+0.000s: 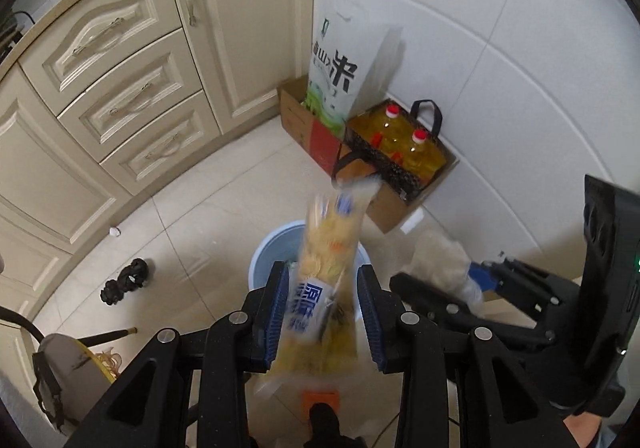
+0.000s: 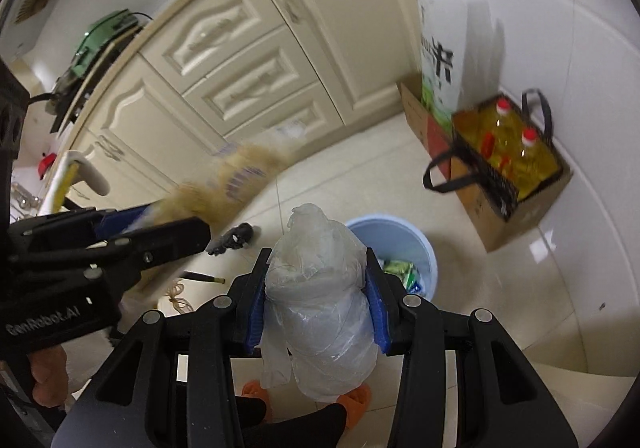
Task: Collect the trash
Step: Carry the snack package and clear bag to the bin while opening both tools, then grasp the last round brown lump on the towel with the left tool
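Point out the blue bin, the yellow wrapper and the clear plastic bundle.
blue bin [image 2: 424, 244]: right wrist view, right rim.
yellow wrapper [image 1: 328, 248]: left wrist view, its middle.
clear plastic bundle [image 2: 318, 300]: right wrist view, its middle.

Matte black left gripper [image 1: 324, 312] and right gripper [image 2: 320, 300], built from angular linkage arms with triangular cut-outs and round silver pivot screws. Ribbed blue pads [image 1: 280, 312] lining the inner faces of the fingers. White "GenRobot.AI" lettering on one black housing, orange slippers [image 2: 354, 398] below dark trouser legs.
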Tool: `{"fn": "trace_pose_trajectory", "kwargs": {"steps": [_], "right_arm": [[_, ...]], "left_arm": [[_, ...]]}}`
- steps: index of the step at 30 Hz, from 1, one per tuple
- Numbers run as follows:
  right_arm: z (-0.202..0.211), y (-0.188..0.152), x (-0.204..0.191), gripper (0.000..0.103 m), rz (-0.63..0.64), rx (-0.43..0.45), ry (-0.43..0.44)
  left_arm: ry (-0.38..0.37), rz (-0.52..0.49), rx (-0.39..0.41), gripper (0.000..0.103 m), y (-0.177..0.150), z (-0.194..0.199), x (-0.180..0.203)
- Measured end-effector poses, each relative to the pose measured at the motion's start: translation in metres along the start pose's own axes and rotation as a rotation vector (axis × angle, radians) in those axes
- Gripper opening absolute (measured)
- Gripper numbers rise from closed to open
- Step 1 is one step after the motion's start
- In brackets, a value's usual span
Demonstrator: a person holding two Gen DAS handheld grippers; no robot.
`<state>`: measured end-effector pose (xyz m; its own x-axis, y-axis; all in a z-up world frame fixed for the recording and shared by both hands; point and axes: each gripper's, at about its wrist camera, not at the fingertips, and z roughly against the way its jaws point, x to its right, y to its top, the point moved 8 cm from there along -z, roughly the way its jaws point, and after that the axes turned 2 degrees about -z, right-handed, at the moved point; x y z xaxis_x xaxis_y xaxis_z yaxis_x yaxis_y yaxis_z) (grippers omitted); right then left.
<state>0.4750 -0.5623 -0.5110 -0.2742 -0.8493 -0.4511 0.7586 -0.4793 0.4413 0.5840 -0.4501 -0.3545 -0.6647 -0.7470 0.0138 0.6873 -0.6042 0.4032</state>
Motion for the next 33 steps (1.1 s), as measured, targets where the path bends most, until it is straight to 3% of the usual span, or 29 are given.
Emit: {"fn": "trace_pose_trajectory", "kwargs": {"steps": [7, 11, 14, 16, 17, 18, 25, 29, 33], "right_arm": [[-0.024, -0.008, 0.013, 0.043, -0.028, -0.029, 0.004], [-0.035, -0.003, 0.007, 0.043, -0.028, -0.031, 0.011], [-0.037, 0.009, -0.005, 0.046, -0.003, -0.001, 0.008], [-0.036, 0.016, -0.013, 0.061, 0.018, 0.016, -0.008], [-0.033, 0.018, -0.017, 0.078, 0.028, 0.027, -0.016], [-0.028, 0.020, -0.022, 0.085, 0.038, 0.042, -0.016], [0.021, 0.023, -0.046, 0.085, 0.070, 0.102, -0.039], [0.062, 0.023, -0.069, 0.086, 0.085, 0.154, -0.039], [0.101, 0.023, -0.109, 0.091, 0.139, 0.208, -0.020]], "left_arm": [[0.057, 0.075, -0.006, 0.049, 0.013, -0.034, -0.013], [0.115, 0.108, 0.007, 0.064, 0.005, -0.022, -0.010], [0.151, 0.133, 0.016, 0.069, -0.001, -0.007, -0.011], [0.158, 0.148, 0.023, 0.069, -0.004, 0.003, -0.009], [0.160, 0.152, 0.027, 0.069, -0.007, 0.010, -0.008], [0.162, 0.156, 0.036, 0.069, -0.008, 0.017, -0.008], [0.158, 0.181, 0.112, 0.072, -0.028, 0.074, -0.004], [0.135, 0.198, 0.182, 0.073, -0.048, 0.127, -0.010], [0.115, 0.202, 0.270, 0.084, -0.073, 0.193, -0.015]]}}
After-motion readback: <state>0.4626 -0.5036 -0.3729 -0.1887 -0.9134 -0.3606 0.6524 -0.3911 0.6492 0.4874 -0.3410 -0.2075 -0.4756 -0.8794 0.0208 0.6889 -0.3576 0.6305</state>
